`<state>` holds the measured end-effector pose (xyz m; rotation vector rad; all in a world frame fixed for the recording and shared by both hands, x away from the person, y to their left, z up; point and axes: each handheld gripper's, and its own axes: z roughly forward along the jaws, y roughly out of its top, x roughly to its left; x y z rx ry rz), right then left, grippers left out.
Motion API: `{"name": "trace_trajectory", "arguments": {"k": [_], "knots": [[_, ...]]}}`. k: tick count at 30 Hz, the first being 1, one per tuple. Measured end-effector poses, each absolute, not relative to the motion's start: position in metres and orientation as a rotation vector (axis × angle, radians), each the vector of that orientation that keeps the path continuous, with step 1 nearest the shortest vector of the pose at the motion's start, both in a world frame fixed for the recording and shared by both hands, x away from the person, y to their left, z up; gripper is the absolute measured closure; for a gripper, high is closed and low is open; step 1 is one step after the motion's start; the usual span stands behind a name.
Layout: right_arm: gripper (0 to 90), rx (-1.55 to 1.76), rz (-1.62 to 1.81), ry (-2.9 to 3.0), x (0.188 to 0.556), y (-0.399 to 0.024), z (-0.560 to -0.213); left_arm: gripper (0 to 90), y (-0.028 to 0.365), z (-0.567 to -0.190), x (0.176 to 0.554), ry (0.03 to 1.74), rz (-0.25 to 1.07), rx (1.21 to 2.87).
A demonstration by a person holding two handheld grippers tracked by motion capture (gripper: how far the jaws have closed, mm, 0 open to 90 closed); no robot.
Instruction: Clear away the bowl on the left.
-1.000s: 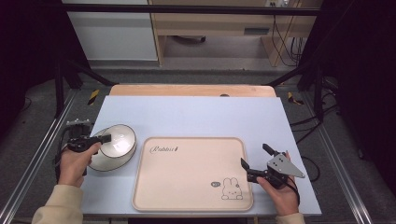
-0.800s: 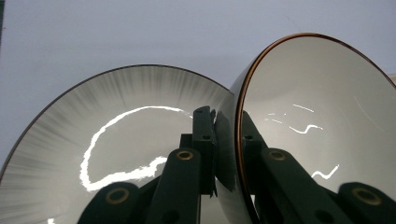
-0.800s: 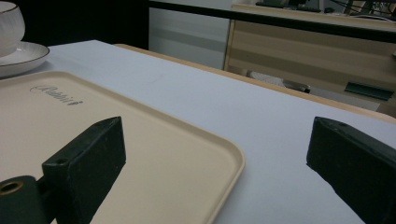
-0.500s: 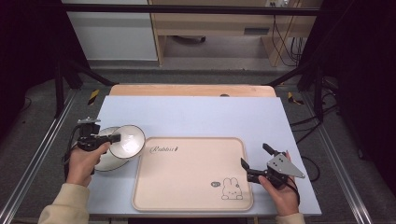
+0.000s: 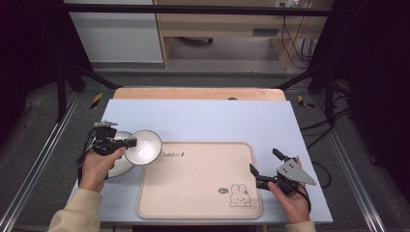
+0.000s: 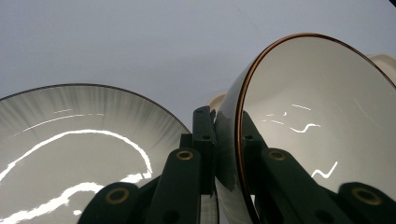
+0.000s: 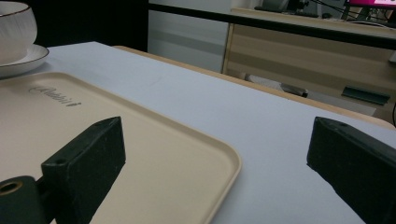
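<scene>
Left gripper view: bowl (image 6: 322, 121) and plate (image 6: 79, 140) both cut off by frame edges.

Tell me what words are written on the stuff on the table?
Tray: a cursive word near its far left corner, maybe "Rabbit", too blurred to be sure.
Tray, beside the bunny drawing: a small dark round mark, too small to read.
Bowl and plate: no writing.
</scene>
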<state>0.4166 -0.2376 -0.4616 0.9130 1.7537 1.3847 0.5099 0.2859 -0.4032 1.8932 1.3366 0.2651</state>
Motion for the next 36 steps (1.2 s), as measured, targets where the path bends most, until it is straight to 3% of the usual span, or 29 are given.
{"name": "trace_trajectory", "arguments": {"k": [36], "knots": [[4.9, 0.887, 1.391, 1.734, 0.415, -0.241, -0.459, 82.4, 0.227, -0.401, 0.508, 1.207, 0.190, 1.980]]}}
